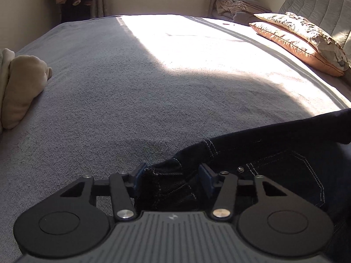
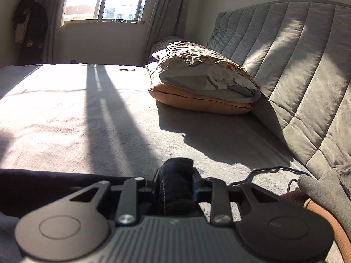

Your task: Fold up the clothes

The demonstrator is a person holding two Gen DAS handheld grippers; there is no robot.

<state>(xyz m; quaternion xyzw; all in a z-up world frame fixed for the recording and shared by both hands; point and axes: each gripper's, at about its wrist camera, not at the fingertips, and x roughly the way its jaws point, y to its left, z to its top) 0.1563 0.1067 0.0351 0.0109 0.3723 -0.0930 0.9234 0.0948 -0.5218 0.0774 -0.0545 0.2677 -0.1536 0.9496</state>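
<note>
Both tools pinch the dark jeans (image 1: 274,166): our left tool (image 1: 173,173) at the stitched waistband, our right tool (image 2: 176,180) on a bunched fold, holding them just above the grey bed (image 1: 109,87), probably to stretch them for folding.

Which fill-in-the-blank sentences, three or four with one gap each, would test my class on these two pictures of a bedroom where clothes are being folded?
1. Both grippers, the left gripper and the right gripper, are shut on dark ____ with pale stitching.
2. The patterned pillow lies on top of an ____ one.
3. Sunlight enters through the ____ beyond the grey bed cover.
4. The padded headboard is ____ in colour.

Missing words: jeans; orange; window; grey
</note>
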